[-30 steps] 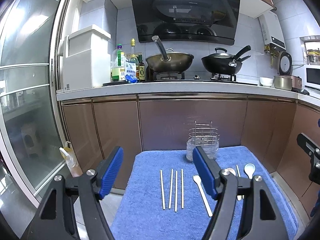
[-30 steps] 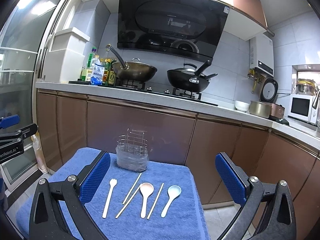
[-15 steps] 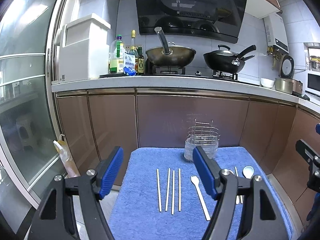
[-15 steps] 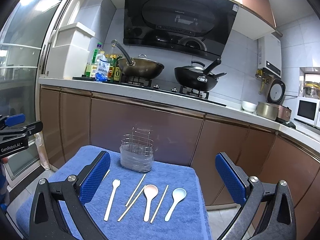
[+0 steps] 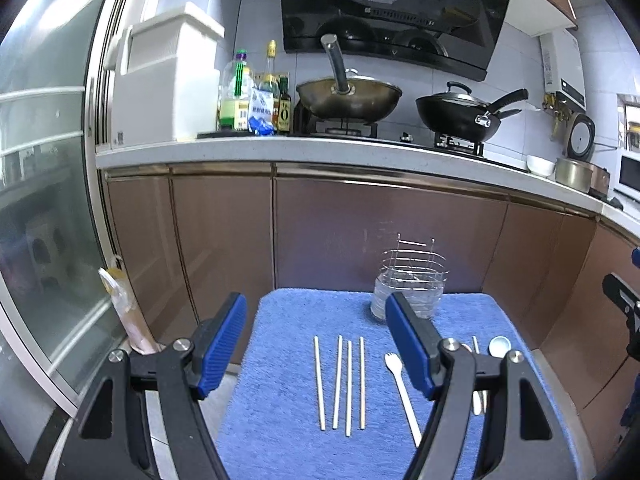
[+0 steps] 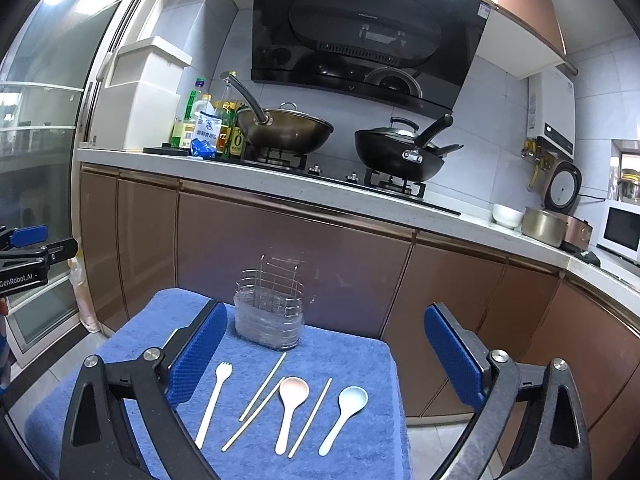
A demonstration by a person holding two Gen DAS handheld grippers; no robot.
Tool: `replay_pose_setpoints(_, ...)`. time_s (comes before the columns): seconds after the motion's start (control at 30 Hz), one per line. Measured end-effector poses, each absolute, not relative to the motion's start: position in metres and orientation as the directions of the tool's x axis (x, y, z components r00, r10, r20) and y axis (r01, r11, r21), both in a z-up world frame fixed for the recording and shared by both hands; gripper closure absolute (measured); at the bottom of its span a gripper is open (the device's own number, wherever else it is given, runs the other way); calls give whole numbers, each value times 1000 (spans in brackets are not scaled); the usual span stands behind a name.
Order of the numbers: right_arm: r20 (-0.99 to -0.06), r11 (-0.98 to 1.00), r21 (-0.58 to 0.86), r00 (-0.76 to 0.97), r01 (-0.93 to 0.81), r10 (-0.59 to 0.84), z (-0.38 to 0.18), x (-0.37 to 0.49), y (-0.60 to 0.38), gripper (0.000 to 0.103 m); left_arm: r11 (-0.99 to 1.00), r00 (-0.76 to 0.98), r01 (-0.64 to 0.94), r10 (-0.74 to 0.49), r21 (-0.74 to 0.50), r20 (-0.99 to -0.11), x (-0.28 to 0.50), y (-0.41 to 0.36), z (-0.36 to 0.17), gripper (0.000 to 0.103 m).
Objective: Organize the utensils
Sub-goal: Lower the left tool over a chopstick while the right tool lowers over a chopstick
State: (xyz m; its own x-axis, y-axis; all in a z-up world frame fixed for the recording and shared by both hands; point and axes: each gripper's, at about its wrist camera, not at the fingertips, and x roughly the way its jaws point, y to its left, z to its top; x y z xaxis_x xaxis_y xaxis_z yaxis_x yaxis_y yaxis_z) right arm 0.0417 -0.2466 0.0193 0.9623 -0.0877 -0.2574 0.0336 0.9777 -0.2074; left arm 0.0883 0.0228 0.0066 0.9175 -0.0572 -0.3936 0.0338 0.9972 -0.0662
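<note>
A wire utensil holder (image 5: pixel 409 280) (image 6: pixel 268 314) stands at the back of a blue towel (image 5: pixel 280 420) (image 6: pixel 348 352). Several pale chopsticks (image 5: pixel 340 380) lie side by side on the towel's left. A white fork (image 5: pixel 402 394) (image 6: pixel 213 402), a pink spoon (image 6: pixel 290 408), a light blue spoon (image 6: pixel 344 412) and more chopsticks (image 6: pixel 262 388) lie on the right. My left gripper (image 5: pixel 316 344) is open and empty above the chopsticks. My right gripper (image 6: pixel 324 356) is open and empty above the spoons.
Brown cabinets (image 5: pixel 360 232) and a white counter (image 6: pixel 320 188) stand behind the towel. Two woks (image 5: pixel 348 96) (image 6: pixel 400 152), bottles (image 5: pixel 240 96) and a white box (image 5: pixel 168 84) are on the counter. A glass door (image 5: pixel 36 200) is at the left.
Both grippers have moved forward and slightly up toward the towel, so the counter and utensils look nearer. Both stay open and empty. The utensils have not moved.
</note>
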Motion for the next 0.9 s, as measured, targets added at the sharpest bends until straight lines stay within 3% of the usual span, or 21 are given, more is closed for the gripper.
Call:
replay_pose_setpoints(0.27, -339, 986, -168, 940, -13, -46, 14, 66, -266, 18, 987, 852, 87, -143, -133, -503, 121, 30, -11, 33)
replay_pose_setpoints(0.6, -465, 996, -72, 885, -61, 21, -15, 104, -299, 43, 973, 742, 128, -221, -191, -632, 183, 27, -49, 34)
replay_pose_setpoints(0.77, -563, 995, 10, 822, -100, 89, -37, 141, -317, 58, 963, 627, 158, -270, -220, -730, 233, 13, -75, 50)
replay_pose_setpoints(0.9, -678, 988, 99, 719, -121, 156, -68, 186, -331, 66, 958, 525, 173, -287, -230, -801, 269, 2, -104, 52)
